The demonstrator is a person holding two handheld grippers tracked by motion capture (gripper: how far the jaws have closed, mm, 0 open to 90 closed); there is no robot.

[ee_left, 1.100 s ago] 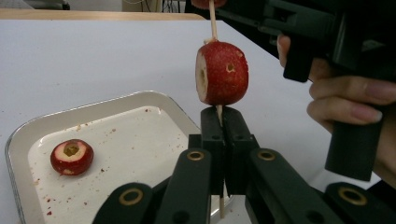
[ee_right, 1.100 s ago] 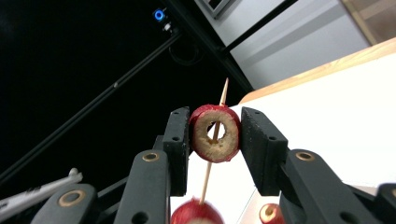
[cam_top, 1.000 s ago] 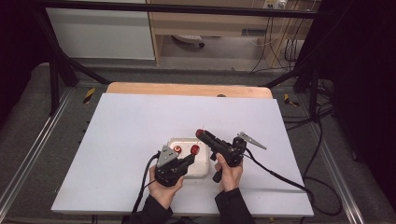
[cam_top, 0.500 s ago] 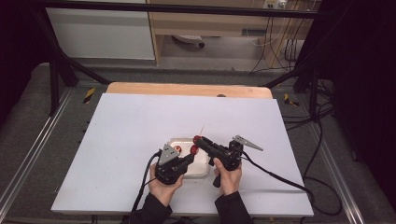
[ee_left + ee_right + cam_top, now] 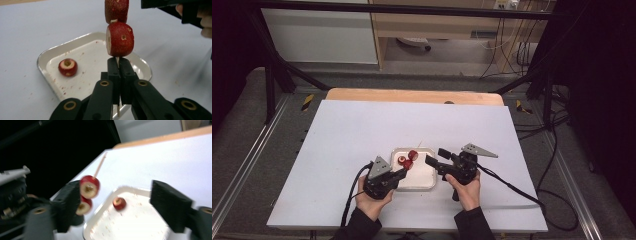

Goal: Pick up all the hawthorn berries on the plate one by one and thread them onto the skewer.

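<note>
My left gripper [image 5: 119, 62] is shut on a thin wooden skewer [image 5: 117, 59] that stands up from its jaws. Two red fruit pieces are threaded on it, one [image 5: 120, 38] just above the jaws and one [image 5: 116, 10] higher. A third red piece [image 5: 67, 67] lies in the small metal tray [image 5: 47, 59]. My right gripper [image 5: 116, 192] is open and holds nothing, its jaws spread either side of the tray [image 5: 130, 222], with the skewered pieces [image 5: 89, 186] by its left jaw. From above, the left gripper [image 5: 403, 172] sits at the tray's [image 5: 424, 181] near left corner and the right gripper [image 5: 434, 156] at its right edge.
The tray rests on a white tabletop [image 5: 362, 130] with a wooden strip [image 5: 412, 96] along the far edge. A cable [image 5: 512, 187] trails right from the right gripper. Dark frame bars and floor surround the table.
The right gripper carried a red piece to the skewer, then drew back to the right and now stands open. The left gripper kept hold of the skewer, barely moving.
</note>
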